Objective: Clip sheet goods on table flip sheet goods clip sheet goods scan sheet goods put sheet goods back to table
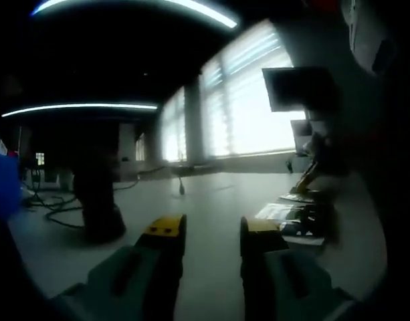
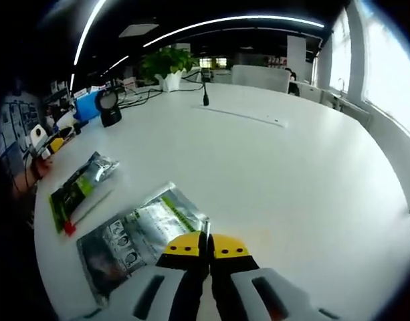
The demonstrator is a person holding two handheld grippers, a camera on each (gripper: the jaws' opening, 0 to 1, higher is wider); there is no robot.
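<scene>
A silver sheet packet [image 2: 134,237] with a green stripe lies flat on the white table [image 2: 285,174], just left of my right gripper [image 2: 208,246]. The yellow-tipped jaws are shut, and the packet's near corner meets their tips; I cannot tell whether it is pinched. A second, green and silver packet [image 2: 81,184] lies further left. In the dim left gripper view my left gripper [image 1: 211,231] hangs open over the table with nothing between its jaws. Flat packets [image 1: 290,217] lie to its right.
A black round-headed stand [image 2: 110,107] is at the table's far left and shows as a dark shape [image 1: 97,200] in the left gripper view. A potted plant [image 2: 166,63], a blue box [image 2: 87,103] and cables sit at the far edge. A hand [image 2: 39,167] is at the left edge.
</scene>
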